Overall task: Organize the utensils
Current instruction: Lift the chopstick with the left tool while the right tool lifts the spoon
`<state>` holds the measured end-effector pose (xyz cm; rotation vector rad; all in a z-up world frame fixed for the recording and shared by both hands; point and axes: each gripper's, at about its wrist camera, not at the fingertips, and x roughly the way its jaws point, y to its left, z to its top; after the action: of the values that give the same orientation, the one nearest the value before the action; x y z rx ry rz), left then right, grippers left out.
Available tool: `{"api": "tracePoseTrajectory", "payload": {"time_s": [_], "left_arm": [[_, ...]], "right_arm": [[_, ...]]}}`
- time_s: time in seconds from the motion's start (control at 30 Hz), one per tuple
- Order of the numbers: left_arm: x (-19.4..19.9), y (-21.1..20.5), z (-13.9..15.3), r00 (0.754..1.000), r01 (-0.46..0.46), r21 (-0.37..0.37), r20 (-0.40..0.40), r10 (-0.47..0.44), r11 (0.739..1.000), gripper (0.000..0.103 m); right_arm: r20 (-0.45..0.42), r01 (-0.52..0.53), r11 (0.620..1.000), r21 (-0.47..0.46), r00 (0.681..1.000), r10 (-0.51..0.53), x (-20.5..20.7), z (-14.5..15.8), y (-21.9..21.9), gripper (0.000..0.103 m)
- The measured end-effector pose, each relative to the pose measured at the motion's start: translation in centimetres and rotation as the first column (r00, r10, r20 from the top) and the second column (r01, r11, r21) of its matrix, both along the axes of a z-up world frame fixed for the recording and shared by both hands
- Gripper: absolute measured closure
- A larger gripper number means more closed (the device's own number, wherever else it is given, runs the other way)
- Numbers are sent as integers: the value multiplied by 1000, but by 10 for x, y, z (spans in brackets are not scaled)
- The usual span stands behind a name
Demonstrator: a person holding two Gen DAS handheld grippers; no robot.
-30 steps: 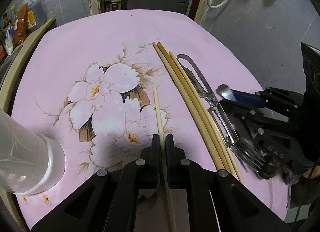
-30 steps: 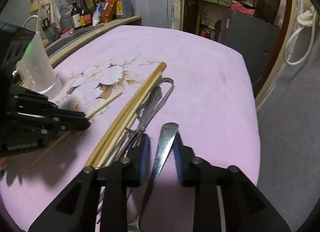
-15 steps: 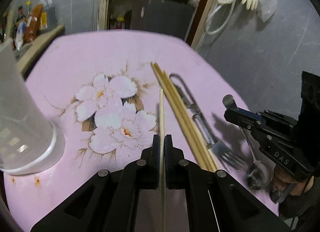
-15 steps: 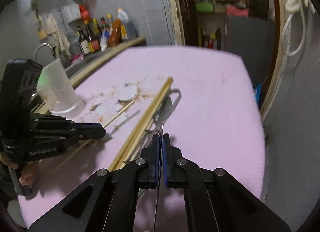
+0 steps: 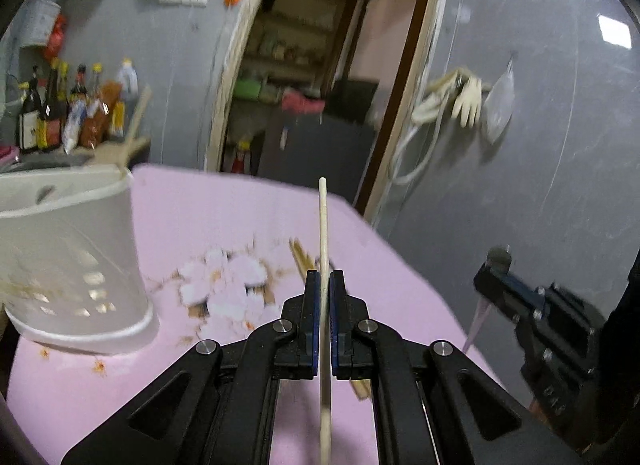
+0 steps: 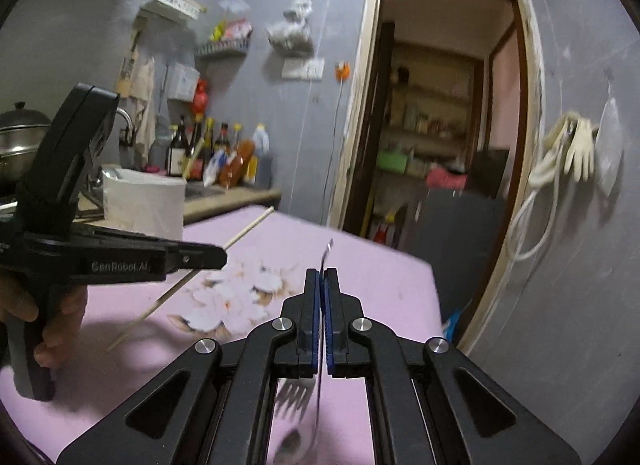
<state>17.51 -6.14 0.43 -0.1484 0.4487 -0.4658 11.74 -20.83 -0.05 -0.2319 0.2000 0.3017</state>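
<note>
The left tongs (image 5: 324,285) pinch a single pale chopstick (image 5: 323,221), raised off the pink flowered counter (image 5: 224,217) just right of the white perforated holder (image 5: 76,265); the right tongs (image 6: 320,285) are pressed tight on a metal spoon handle (image 6: 326,251), farther right of the holder; a fork (image 6: 294,395) and more chopsticks (image 5: 300,255) lie on the counter, also right of the holder.

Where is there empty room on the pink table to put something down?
Bare cloth lies along the far edge of the pink table toward the doorway, and near the front edge below the white holder. The middle is crowded: chopsticks and a fork.
</note>
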Motion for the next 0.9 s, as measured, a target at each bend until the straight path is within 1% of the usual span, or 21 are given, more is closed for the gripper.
{"api": "tracePoseTrajectory", "payload": {"time_s": [0.1,0.17,0.27,0.37,0.57,0.73,0.9], "left_arm": [[-11,3,8,998,-22,-19,57,23,1000,101],[-14,7,9,997,-28,-25,65,29,999,101],[-18,13,11,996,-33,-28,77,35,999,101],[-19,20,14,994,-43,-34,97,46,998,101],[-22,40,25,987,-73,-81,134,84,994,101],[-21,62,39,974,-113,-105,184,130,988,101],[-13,90,53,957,-162,-121,223,186,979,101]], "right_arm": [[27,-2,1000,7,1000,2,-2,3,6,103],[25,4,1000,5,1000,-4,1,4,8,103],[9,7,1000,29,1000,-8,5,4,7,103],[13,4,999,51,1000,-4,-2,9,5,103],[50,-32,997,74,998,29,-3,31,10,103],[77,-70,993,96,995,63,2,49,22,103],[104,-125,985,118,988,113,15,71,41,103]]}}
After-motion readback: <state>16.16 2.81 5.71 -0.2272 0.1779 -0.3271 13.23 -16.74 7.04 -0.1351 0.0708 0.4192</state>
